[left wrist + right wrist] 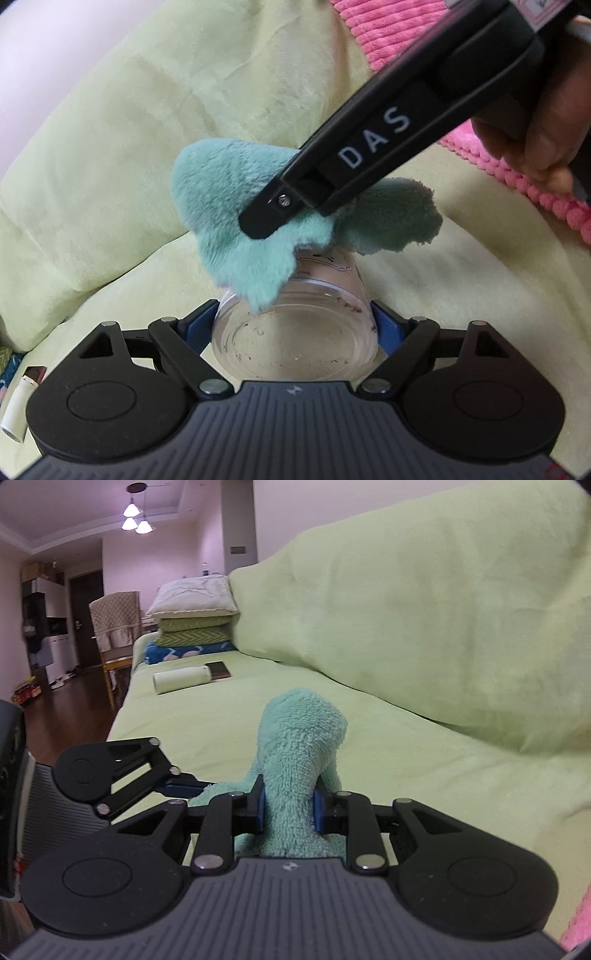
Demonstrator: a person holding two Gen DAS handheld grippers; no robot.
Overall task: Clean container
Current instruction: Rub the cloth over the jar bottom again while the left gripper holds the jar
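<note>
A: Your left gripper (295,325) is clamped on the jar (295,332). Blue pads (386,326) press both sides of the clear plastic, base toward the camera, mouth pointing away.

B: And the jar's condition?

A: Brown specks are stuck along its base rim and wall. There's a label on the far part, mostly covered.

B: Right side?

A: Your right gripper (289,808) is clamped on the teal cloth (299,760), bunched between the pads. From the left camera that cloth (236,221) sits over the jar's far end, touching it. Your hand (543,122) grips the handle at upper right.

B: Surroundings?

A: A light green sheet (424,635) covers the seat and backrest under both grippers. There's a pink ribbed fabric (388,33) behind them. Farther down the seat lie a white cylinder (181,679) and a dark flat case (218,669) just beside it, then stacked pillows (194,620).
</note>
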